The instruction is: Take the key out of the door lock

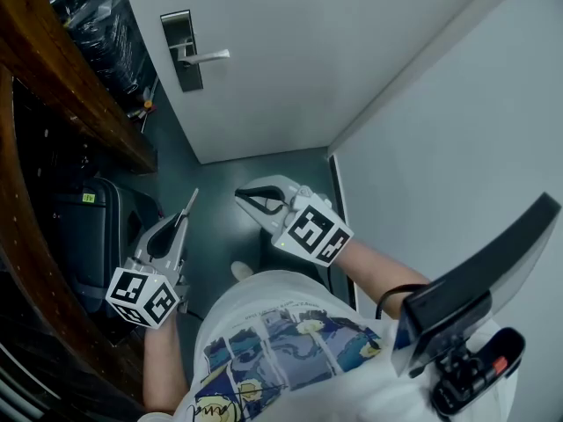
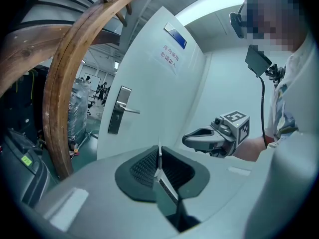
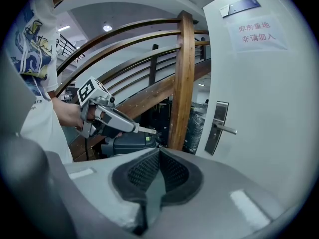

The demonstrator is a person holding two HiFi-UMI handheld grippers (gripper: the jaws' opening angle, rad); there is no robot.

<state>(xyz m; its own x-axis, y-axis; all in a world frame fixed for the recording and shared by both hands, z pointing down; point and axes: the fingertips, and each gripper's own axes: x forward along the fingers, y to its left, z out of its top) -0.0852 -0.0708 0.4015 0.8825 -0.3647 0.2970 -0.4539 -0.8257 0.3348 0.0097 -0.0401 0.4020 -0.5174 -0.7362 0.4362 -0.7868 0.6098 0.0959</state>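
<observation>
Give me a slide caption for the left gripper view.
Left hand-held gripper grips the key before the white door, right hand-held gripper alongside.

white door point(image 1: 299, 60), brown wooden rail point(image 1: 79, 86), perhaps teal floor point(image 1: 255, 170), grey left gripper point(image 1: 191, 202) with black-and-white patterned cube point(image 1: 142, 295).

On the white door point(image 3: 269, 83) in front of me, a paper sign point(image 3: 255, 34) carries two lines of red Chinese characters: 库房重地 above 非请勿入. Over it sits a small blue plate point(image 3: 240, 6); its print is too small for me to read. My shirt point(image 1: 264, 306) has a cursive word near its hem that I can't make out. The green label point(image 1: 89, 198) on the black case point(image 1: 88, 236) is illegible too.
</observation>
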